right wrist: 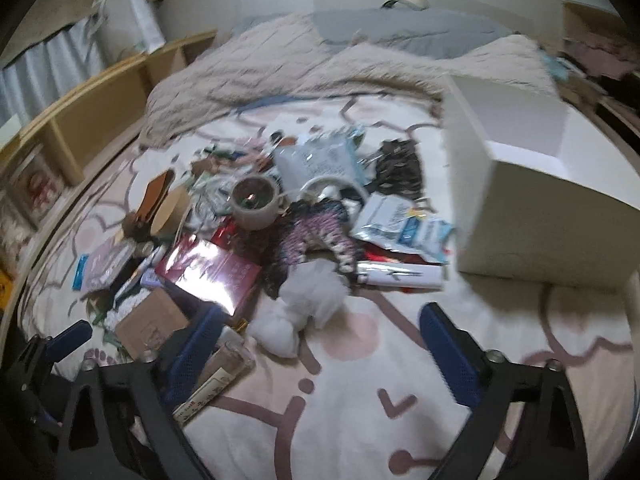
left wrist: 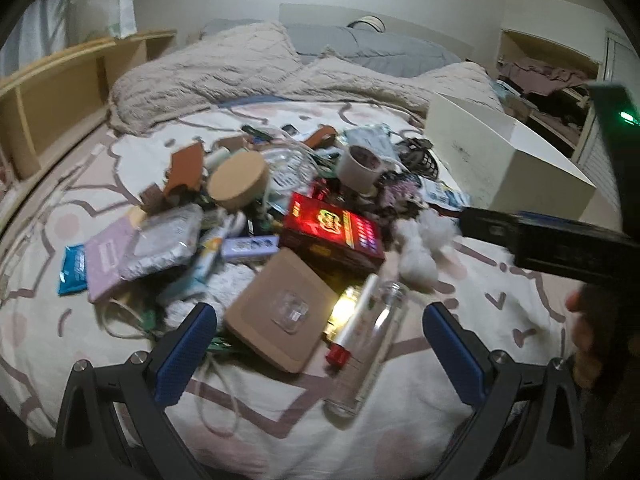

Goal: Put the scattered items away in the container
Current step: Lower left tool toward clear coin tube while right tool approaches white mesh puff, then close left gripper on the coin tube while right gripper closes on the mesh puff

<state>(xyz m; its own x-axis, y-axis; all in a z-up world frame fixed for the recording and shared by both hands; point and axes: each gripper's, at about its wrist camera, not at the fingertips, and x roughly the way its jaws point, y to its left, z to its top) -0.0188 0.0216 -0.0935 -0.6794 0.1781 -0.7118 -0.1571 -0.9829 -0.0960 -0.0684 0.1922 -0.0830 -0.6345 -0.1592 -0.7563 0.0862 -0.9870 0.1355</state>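
Note:
A pile of scattered items lies on the bed: a red box (left wrist: 332, 232) (right wrist: 208, 276), a brown square card (left wrist: 280, 312), a clear glass bottle (left wrist: 372, 340), a round cork-coloured tin (left wrist: 240, 184), a tape roll (left wrist: 360, 164) (right wrist: 254, 200) and a white fluffy toy (left wrist: 420, 248) (right wrist: 308, 304). The white open box (left wrist: 500, 168) (right wrist: 532, 200) stands at the right. My left gripper (left wrist: 320, 344) is open above the card and bottle. My right gripper (right wrist: 320, 344) is open, just short of the fluffy toy. The right gripper's body (left wrist: 560, 248) shows in the left view.
A beige blanket (left wrist: 240, 76) and grey pillows (left wrist: 372, 48) lie at the back of the bed. A wooden shelf unit (left wrist: 60, 96) runs along the left. The patterned sheet (right wrist: 360, 420) lies in front of the pile.

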